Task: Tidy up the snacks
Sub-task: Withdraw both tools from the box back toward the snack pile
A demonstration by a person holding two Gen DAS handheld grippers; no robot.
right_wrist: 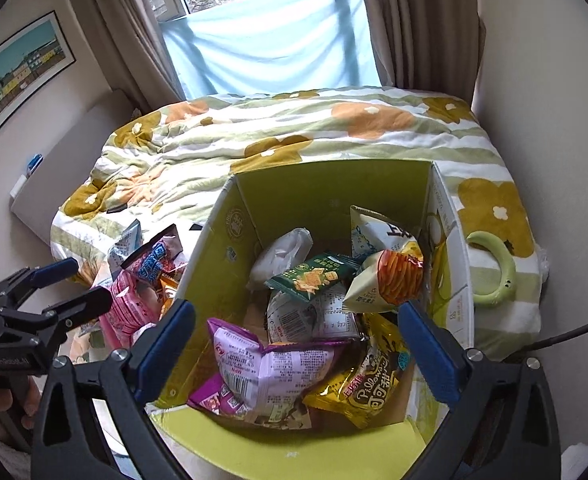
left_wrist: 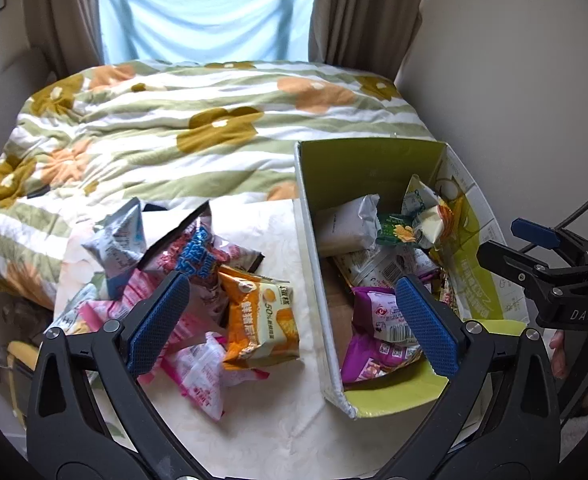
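Left wrist view: left gripper (left_wrist: pixel 294 308) at bottom of frame, jaws spread wide, nothing btwn the blue pads (left_wrist: pixel 156 322). Left pad over the loose snack pile (left_wrist: pixel 198 280) at lower left-centre; right pad over the box (left_wrist: pixel 314 240). Pile on a pale cloth (left_wrist: pixel 278 420): orange-and-white pkt (left_wrist: pixel 264 320) nearest centre, pink pkts (left_wrist: pixel 198 372) below it, red/blue pkt (left_wrist: pixel 198 256) and silver-grey pkt (left_wrist: pixel 120 240) above. Box w/ green inside at right-centre, open-topped, holding a purple pkt (left_wrist: pixel 370 344), a white pkt (left_wrist: pixel 346 226), a dark green pkt (left_wrist: pixel 398 230). Right gripper (left_wrist: pixel 506 244) at right edge, pointing left, jaws apart, empty. Fingers (left_wrist: pixel 560 354) of a hand just below it. Floral quilt (left_wrist: pixel 214 120) across upper half, window w/ blue sheet (left_wrist: pixel 206 12) at top.

Right wrist view: right gripper (right_wrist: pixel 296 344) at bottom, jaws wide apart, nothing gripped, both pads over the box (right_wrist: pixel 230 224). Inside, centre frame: purple pkt (right_wrist: pixel 270 368) nearest, yellow pkt (right_wrist: pixel 366 388) to its right, dark green pkt (right_wrist: pixel 310 280) above, white pkt (right_wrist: pixel 282 256) behind, pkt w/ orange sticks print (right_wrist: pixel 390 284) at right. Left gripper (right_wrist: pixel 72 286) at left edge, jaws open, empty, near the outside pile (right_wrist: pixel 142 280). Green ring (right_wrist: pixel 494 276) on quilt (right_wrist: pixel 294 132) right of box. Framed picture (right_wrist: pixel 18 76) upper left.
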